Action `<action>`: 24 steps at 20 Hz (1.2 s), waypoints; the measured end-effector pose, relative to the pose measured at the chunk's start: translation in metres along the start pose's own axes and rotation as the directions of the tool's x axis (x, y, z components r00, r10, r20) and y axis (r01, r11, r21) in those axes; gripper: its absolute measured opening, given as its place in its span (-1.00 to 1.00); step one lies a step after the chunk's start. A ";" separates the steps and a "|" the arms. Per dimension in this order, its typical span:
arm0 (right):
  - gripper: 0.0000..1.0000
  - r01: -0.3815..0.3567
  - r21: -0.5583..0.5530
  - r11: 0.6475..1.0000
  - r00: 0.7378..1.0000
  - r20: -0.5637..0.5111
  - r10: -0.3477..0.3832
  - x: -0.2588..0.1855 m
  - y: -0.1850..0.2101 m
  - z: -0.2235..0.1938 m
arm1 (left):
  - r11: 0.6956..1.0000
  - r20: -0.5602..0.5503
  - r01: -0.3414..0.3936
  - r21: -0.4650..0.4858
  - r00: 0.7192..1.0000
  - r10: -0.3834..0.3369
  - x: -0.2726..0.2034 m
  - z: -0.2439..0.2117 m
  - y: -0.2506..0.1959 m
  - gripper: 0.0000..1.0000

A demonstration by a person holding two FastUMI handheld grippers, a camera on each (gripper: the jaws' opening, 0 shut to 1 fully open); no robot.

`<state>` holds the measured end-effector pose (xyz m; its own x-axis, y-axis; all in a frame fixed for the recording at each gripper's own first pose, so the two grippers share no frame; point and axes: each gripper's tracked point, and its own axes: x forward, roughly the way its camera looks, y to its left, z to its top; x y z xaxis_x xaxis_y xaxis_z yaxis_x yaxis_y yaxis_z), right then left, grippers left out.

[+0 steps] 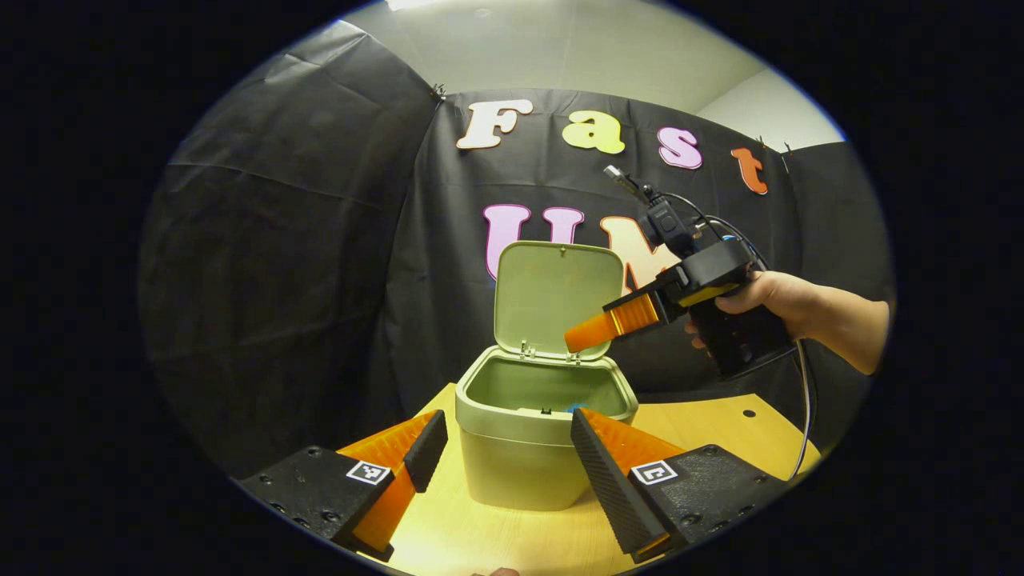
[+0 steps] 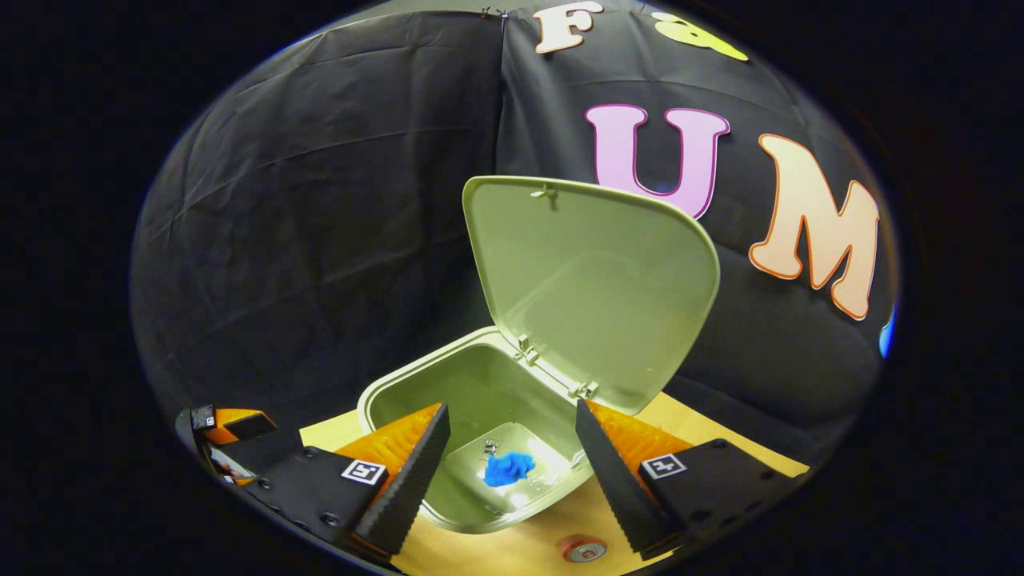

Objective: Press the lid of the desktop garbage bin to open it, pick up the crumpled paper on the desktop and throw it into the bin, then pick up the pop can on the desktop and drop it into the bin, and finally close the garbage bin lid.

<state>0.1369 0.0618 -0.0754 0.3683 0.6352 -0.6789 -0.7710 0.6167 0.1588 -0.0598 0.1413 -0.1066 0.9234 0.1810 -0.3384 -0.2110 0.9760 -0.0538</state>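
Observation:
The pale green bin [image 1: 516,468] stands on the wooden table with its lid [image 1: 558,296] swung up and back. My left gripper [image 1: 504,424] is open just in front of the bin, its fingers level with the rim on either side. A hand holds my right gripper [image 1: 608,324] above the bin's right rear corner. In the right gripper view that gripper [image 2: 512,412] is open and empty, looking down into the bin [image 2: 384,400]. Blue crumpled paper [image 2: 509,468] lies on the bin floor. The red pop can [image 2: 582,549] stands on the table, close beside the bin.
The wooden table [image 1: 720,424] ends at the black cloth wall just behind the bin. A cable [image 1: 804,408] hangs from the right gripper down to the table's right side. The raised lid [image 2: 592,288] leans toward the wall.

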 end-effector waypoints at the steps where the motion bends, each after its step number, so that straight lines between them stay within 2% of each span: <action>1: 0.99 0.006 -0.001 1.000 1.000 0.010 -0.006 -0.002 -0.002 0.003 | 1.000 0.001 0.005 -0.003 1.000 -0.005 0.001 -0.002 -0.001 0.87; 7: 0.99 0.061 0.047 0.997 0.996 0.067 -0.064 -0.032 -0.018 0.006 | 0.999 -0.014 0.053 0.003 0.998 -0.053 0.007 -0.014 -0.023 0.87; 12: 0.99 0.150 0.083 0.985 0.981 0.113 -0.159 -0.072 -0.055 -0.003 | 0.981 -0.073 0.181 0.073 0.982 -0.176 0.009 -0.051 -0.065 0.86; 15: 0.99 0.220 0.102 0.970 0.961 0.151 -0.233 -0.104 -0.078 -0.011 | 0.961 -0.115 0.264 0.079 0.960 -0.254 0.007 -0.077 -0.095 0.84; 18: 0.99 0.302 0.156 0.941 0.917 0.221 -0.331 -0.136 -0.105 -0.016 | 0.946 -0.135 0.315 0.074 0.943 -0.304 0.010 -0.095 -0.122 0.86; 21: 1.00 0.419 0.197 0.886 0.839 0.288 -0.461 -0.174 -0.138 -0.032 | 0.926 -0.154 0.366 0.098 0.924 -0.349 0.017 -0.116 -0.146 0.86; 24: 1.00 0.480 0.257 0.839 0.766 0.344 -0.543 -0.212 -0.158 -0.050 | 0.904 -0.193 0.419 0.084 0.897 -0.397 0.023 -0.146 -0.169 0.86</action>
<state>0.1543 -0.1933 0.0078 0.8795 0.3114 -0.3600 -0.3368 0.9415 -0.0084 -0.0495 -0.0368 -0.2423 0.8506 -0.2488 -0.4632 0.2227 0.9685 -0.1113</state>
